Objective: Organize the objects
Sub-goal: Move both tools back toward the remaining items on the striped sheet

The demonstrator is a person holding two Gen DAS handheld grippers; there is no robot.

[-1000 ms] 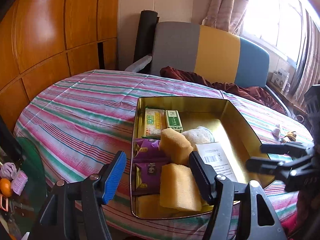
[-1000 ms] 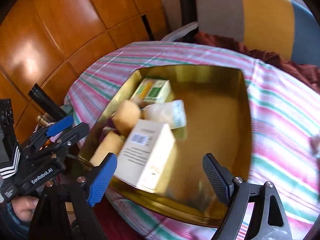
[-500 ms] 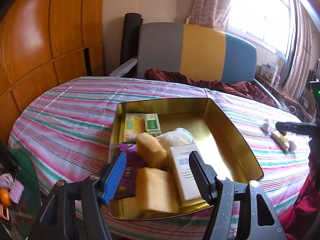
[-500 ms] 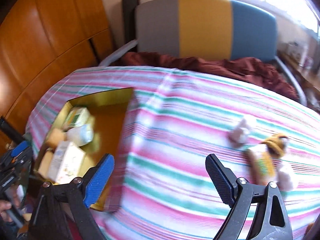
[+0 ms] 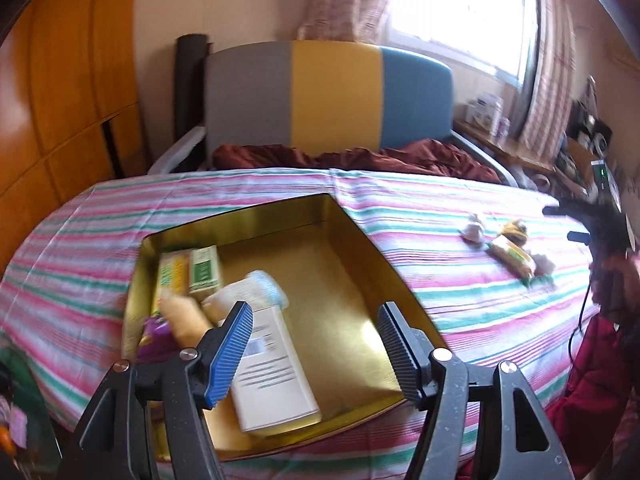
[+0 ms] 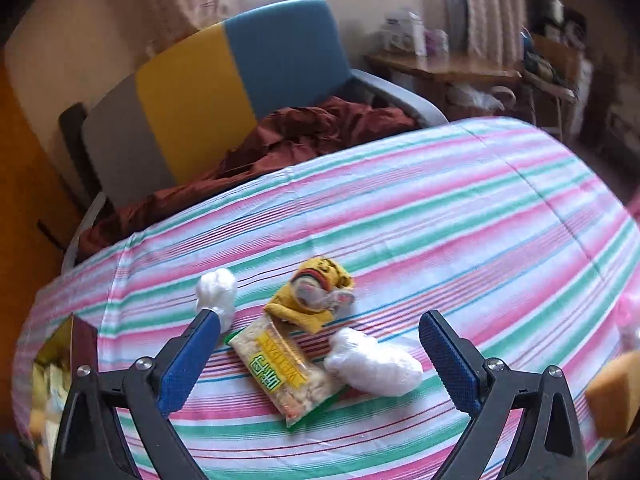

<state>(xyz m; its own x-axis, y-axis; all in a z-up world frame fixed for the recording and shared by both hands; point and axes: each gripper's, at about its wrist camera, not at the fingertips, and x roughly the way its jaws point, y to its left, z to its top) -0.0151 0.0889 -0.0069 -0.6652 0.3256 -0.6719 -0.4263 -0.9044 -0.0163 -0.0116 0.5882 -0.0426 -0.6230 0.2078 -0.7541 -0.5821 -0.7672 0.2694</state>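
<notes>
Sunlit window (image 5: 460, 4), tricolour chair (image 5: 328, 96), wooden wall panels (image 5: 68, 80), striped tablecloth (image 6: 420, 208).

Gold tin (image 5: 352, 236): near-left corner hidden behind the left tongs (image 5: 316, 344); contents at its left end smeared, the purple packet (image 5: 154, 330) and yellow sponge (image 5: 188, 320) partly covered by the blue pad. White box (image 5: 272, 364): label print too blurred to read. Right wrist view: tin cut by the left edge, a sponge (image 6: 614, 394) cut by the right edge, snack packet (image 6: 286, 372) lettering unreadable.
</notes>
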